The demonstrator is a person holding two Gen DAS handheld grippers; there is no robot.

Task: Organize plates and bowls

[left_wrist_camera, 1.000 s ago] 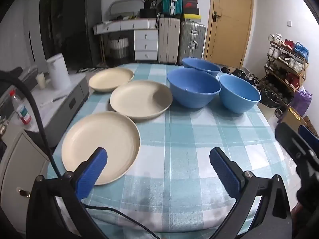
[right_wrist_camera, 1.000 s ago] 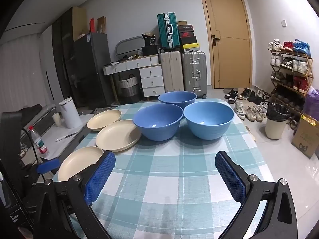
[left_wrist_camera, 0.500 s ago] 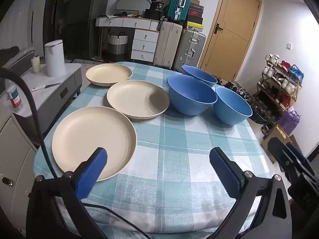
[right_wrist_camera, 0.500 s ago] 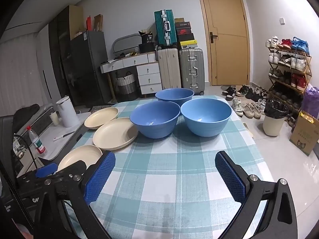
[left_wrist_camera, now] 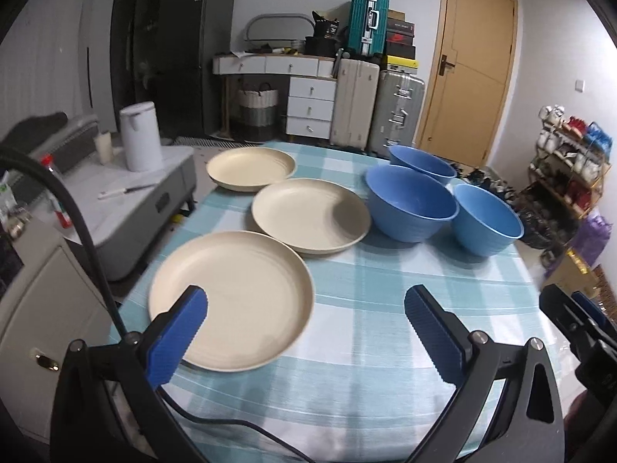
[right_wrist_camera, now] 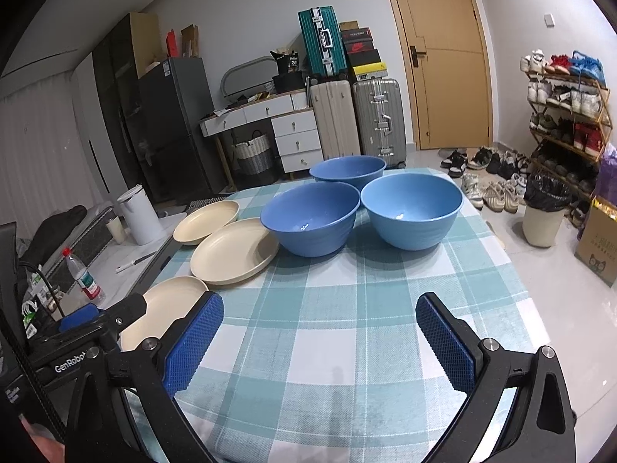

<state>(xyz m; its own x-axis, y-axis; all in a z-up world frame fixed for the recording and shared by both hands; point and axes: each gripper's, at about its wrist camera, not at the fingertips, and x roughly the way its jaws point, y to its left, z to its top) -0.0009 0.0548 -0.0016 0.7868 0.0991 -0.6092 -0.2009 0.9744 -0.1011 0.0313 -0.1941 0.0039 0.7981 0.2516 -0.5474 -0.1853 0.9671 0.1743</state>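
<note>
Three cream plates lie in a row on the left of the checked table: near plate (left_wrist_camera: 235,297), middle plate (left_wrist_camera: 310,214), far plate (left_wrist_camera: 250,168). Three blue bowls stand to their right: middle bowl (left_wrist_camera: 410,202), right bowl (left_wrist_camera: 486,220), far bowl (left_wrist_camera: 422,160). My left gripper (left_wrist_camera: 304,326) is open and empty, its left finger over the near plate's front rim. My right gripper (right_wrist_camera: 318,333) is open and empty above the table's front, bowls (right_wrist_camera: 312,218) (right_wrist_camera: 410,208) ahead, near plate (right_wrist_camera: 169,305) at its left.
A grey side cabinet (left_wrist_camera: 127,200) with a white kettle (left_wrist_camera: 140,141) stands left of the table. Suitcases (right_wrist_camera: 376,119), a drawer unit and a door are behind. A shoe rack (right_wrist_camera: 567,108) and bin (right_wrist_camera: 543,212) are on the right. The table's front edge is just below the grippers.
Both grippers have moved forward toward the dishes, and the left one has shifted over the near plate's rim. Nothing on the table has moved. Both stay open.
</note>
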